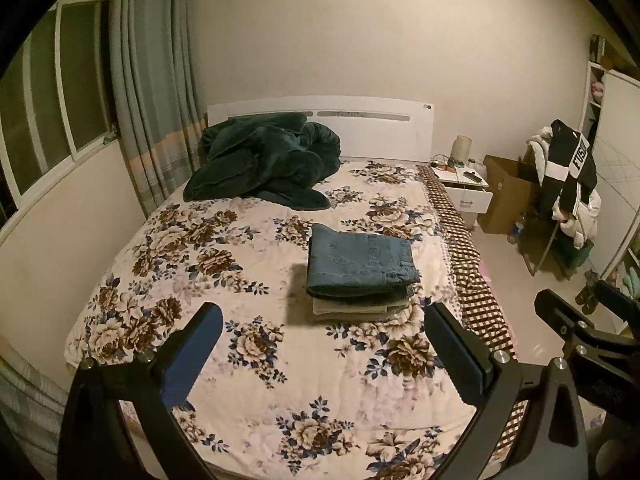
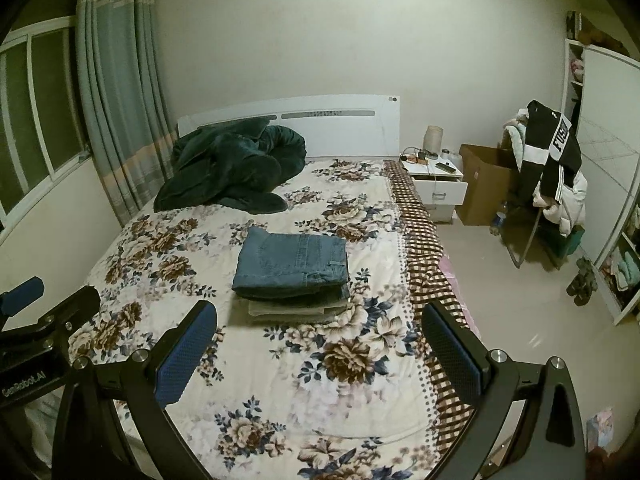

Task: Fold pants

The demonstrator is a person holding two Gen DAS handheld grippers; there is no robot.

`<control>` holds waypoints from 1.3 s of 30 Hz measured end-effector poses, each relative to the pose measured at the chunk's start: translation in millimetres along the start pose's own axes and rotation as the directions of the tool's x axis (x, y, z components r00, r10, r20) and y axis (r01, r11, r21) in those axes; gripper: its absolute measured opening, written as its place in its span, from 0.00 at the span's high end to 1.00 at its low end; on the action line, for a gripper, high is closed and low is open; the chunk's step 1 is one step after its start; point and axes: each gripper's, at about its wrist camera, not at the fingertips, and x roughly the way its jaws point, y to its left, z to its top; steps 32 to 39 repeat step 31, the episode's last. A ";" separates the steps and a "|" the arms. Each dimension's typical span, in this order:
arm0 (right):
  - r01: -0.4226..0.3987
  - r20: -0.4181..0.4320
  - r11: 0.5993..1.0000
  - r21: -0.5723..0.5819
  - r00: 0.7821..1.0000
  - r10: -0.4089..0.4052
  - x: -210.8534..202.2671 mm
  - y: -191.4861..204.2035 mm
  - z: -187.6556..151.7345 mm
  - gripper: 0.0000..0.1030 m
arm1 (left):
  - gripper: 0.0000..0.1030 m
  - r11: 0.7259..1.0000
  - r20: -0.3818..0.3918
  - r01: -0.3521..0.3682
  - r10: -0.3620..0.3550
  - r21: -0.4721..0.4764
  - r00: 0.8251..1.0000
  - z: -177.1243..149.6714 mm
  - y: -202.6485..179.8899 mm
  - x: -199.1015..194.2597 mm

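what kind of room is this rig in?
Almost certainly a home bedroom: a bed with a floral cover and white headboard, a nightstand beside it, and a wardrobe at right. Folded jeans sit on the bed.

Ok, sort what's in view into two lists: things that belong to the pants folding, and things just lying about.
Belongs to the job:
- folded blue jeans, top of the stack
- folded pale pants beneath them
- floral bed cover as work surface
- left gripper and right gripper, both open and empty

Just lying about:
- dark green blanket
- nightstand
- cardboard box
- black jacket
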 end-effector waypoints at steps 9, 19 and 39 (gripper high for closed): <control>-0.004 0.004 1.000 -0.002 1.000 0.004 3.0 0.0 2.6 0.00 | 0.00 1.000 0.003 -0.002 0.002 -0.006 1.000 -1.6 -2.0 -2.4; -0.003 0.007 1.000 -0.005 1.000 0.003 3.2 0.4 4.4 0.00 | 0.00 1.000 0.007 -0.010 0.010 -0.004 1.000 0.4 -4.8 -6.1; -0.008 0.009 1.000 -0.002 1.000 0.008 2.2 2.9 5.9 0.00 | 0.00 1.000 0.031 -0.025 0.026 -0.014 0.999 2.3 -6.3 -9.3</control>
